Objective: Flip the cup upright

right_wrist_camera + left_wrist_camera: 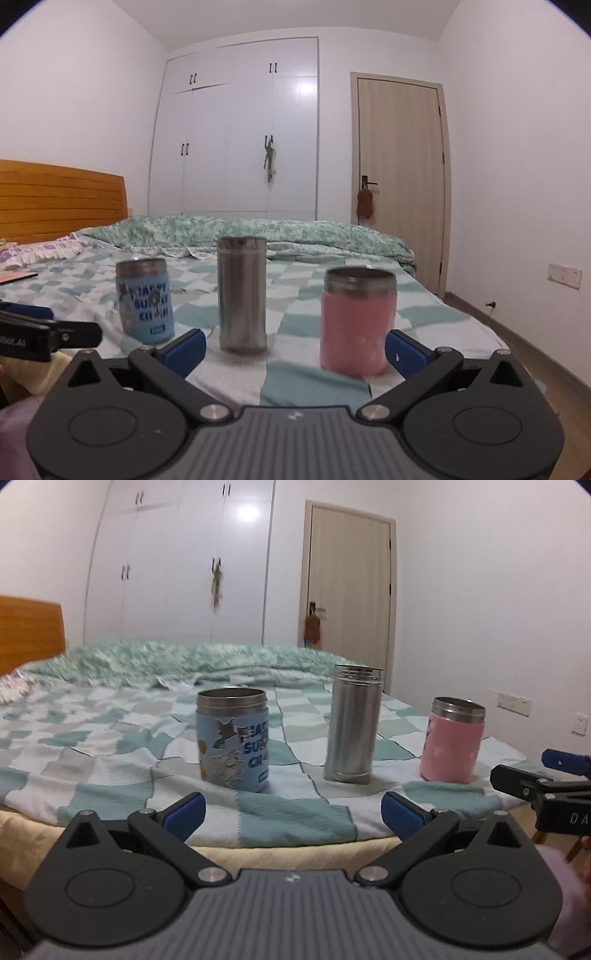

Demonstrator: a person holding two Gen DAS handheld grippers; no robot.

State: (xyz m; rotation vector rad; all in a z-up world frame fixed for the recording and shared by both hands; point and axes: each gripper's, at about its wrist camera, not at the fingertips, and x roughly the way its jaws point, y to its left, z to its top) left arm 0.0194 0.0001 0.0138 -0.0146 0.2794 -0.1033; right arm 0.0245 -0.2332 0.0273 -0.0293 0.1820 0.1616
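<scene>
Three cups standing up in a row near the bed's front edge (pixel 280 843), blue cup (pixel 233 738), tall silver cup (pixel 352 725), pink cup (pixel 452 740), small gaps between them, left gripper (pixel 291 810) spread wide, empty, right gripper (pixel 295 349) spread wide, empty, just before the pink cup.

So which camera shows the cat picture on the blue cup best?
The left wrist view: the blue cup sits near the middle, sharp, cartoon facing the camera. In the right wrist view it stands off to the left, smaller and blurrier, showing mostly the lettering.
</scene>
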